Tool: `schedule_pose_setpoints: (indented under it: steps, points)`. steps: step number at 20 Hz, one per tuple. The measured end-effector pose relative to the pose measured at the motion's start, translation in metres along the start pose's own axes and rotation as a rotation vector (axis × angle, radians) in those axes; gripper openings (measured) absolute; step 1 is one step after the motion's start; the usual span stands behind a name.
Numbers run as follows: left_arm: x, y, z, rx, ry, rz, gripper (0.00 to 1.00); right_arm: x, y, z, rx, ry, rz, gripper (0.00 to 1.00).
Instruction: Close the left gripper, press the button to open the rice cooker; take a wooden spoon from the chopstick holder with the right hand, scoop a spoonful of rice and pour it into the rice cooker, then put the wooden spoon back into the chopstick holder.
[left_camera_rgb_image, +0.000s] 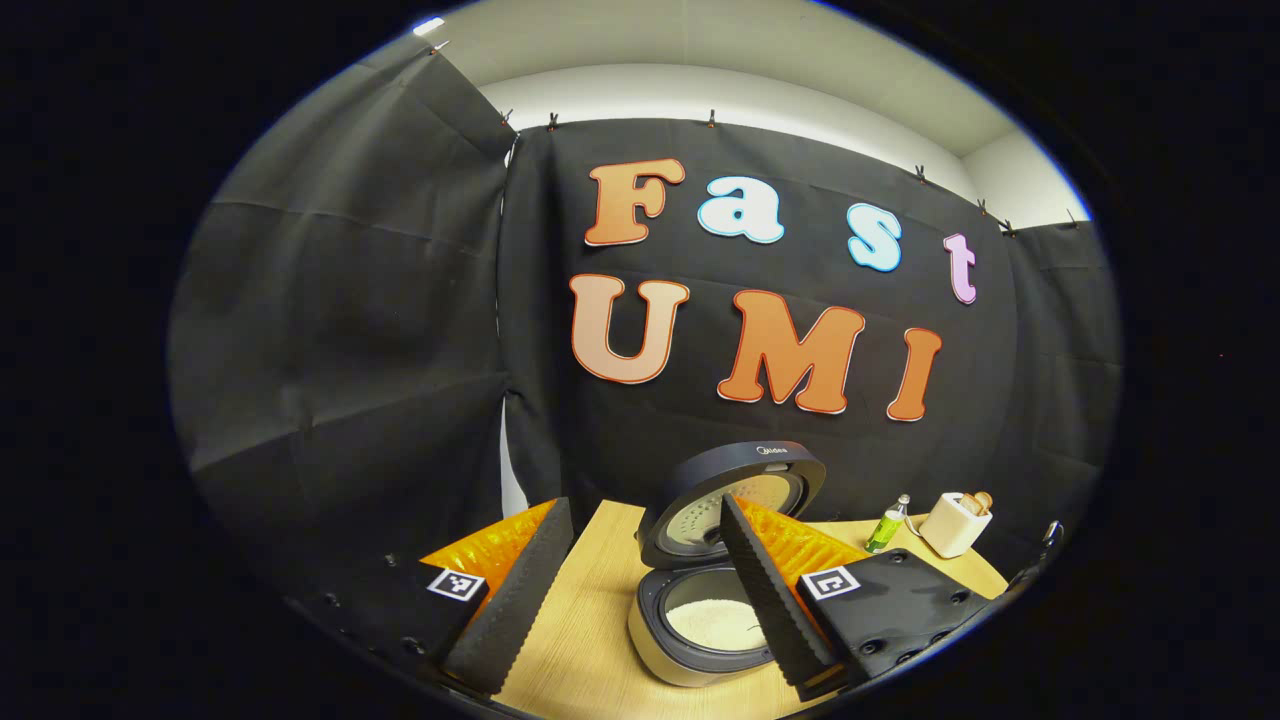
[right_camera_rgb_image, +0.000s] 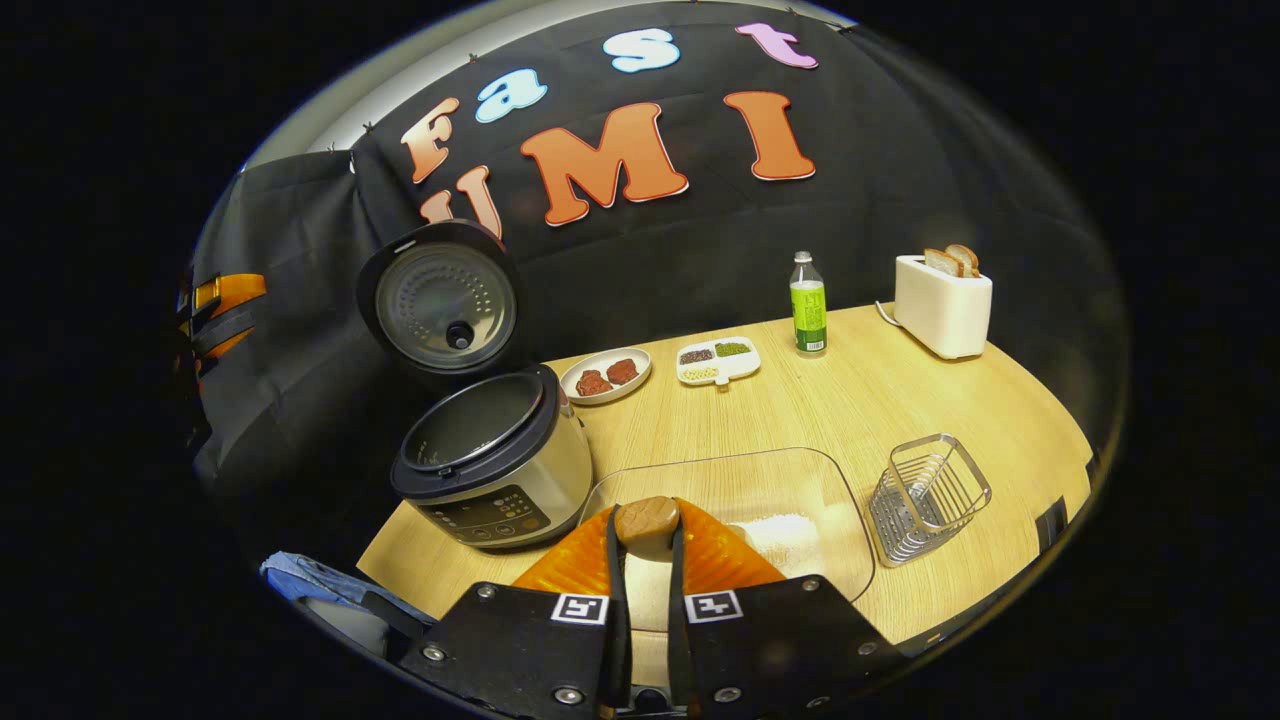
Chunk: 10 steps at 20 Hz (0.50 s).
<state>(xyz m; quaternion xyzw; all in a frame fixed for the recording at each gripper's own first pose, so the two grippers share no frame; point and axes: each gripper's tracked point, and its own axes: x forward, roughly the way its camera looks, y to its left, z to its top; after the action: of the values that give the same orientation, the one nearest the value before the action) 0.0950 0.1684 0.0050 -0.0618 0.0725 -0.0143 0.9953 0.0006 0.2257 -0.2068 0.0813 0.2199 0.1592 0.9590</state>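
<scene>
Left tongs (left_camera_rgb_image: 640, 600): in the left gripper view the two dark ridged fingers stand wide apart, holding nothing, raised above the counter (left_camera_rgb_image: 590, 640).
Rice cooker, left gripper view: the rice cooker (left_camera_rgb_image: 700, 620) sits just beyond the tongs, partly behind the right-hand finger. Its lid (left_camera_rgb_image: 735, 500) stands up and open. White rice (left_camera_rgb_image: 715, 622) lies in the inner pot.
Far corner, left gripper view: a green bottle (left_camera_rgb_image: 885, 528) and a white toaster (left_camera_rgb_image: 955, 522) stand near each other at the back of the counter.
Right tongs (right_camera_rgb_image: 647, 560): in the right gripper view the fingers are drawn close together and clamped on a wooden spoon handle (right_camera_rgb_image: 647, 520), whose rounded brown end pokes up between them. The spoon's bowl is hidden, so I cannot tell what it carries.
Clear tray, right gripper view: a clear tray (right_camera_rgb_image: 800, 475) lies just past the tongs with a heap of rice (right_camera_rgb_image: 790, 535) in it.
Chopstick holder: a wire chopstick holder (right_camera_rgb_image: 928, 497) stands beside the tray.
Rice cooker, right gripper view: open, lid (right_camera_rgb_image: 445, 305) upright, on the other side of the tray.
Back of counter, right gripper view: a plate (right_camera_rgb_image: 605, 376), a divided dish (right_camera_rgb_image: 717, 360), the bottle and the toaster with bread.
</scene>
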Motion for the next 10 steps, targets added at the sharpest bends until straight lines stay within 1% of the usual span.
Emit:
schedule_pose_setpoints:
  steps: [1,2,3,4,5,7,8,10]
  points:
    - [0.001,-0.001,0.0,0.0,0.001,-0.001,0.97,0.0,0.003,-0.001,0.024,0.005,0.016,0.14]
    - [0.001,-0.002,-0.001,0.0,0.002,-0.002,0.99,0.0,0.012,-0.004,0.08,0.021,0.048,0.14]
    - [0.002,-0.002,-0.002,0.0,0.003,-0.001,0.99,-0.003,0.022,-0.007,0.133,0.029,0.083,0.14]
    - [0.002,-0.002,-0.003,0.001,0.006,0.002,0.97,-0.001,0.03,-0.007,0.161,0.025,0.107,0.14]
    - [0.002,-0.001,-0.004,0.003,0.01,0.006,0.99,0.0,0.035,-0.007,0.171,0.021,0.118,0.14]
    - [0.001,-0.002,-0.007,0.004,0.017,0.005,0.99,0.002,0.038,-0.01,0.189,0.02,0.128,0.14]
    - [0.002,-0.002,-0.007,0.004,0.016,0.004,0.99,0.003,0.032,-0.01,0.241,0.015,0.124,0.14]
    - [0.002,-0.002,-0.007,0.008,0.017,0.004,0.99,0.007,0.016,-0.009,0.436,0.004,0.12,0.14]
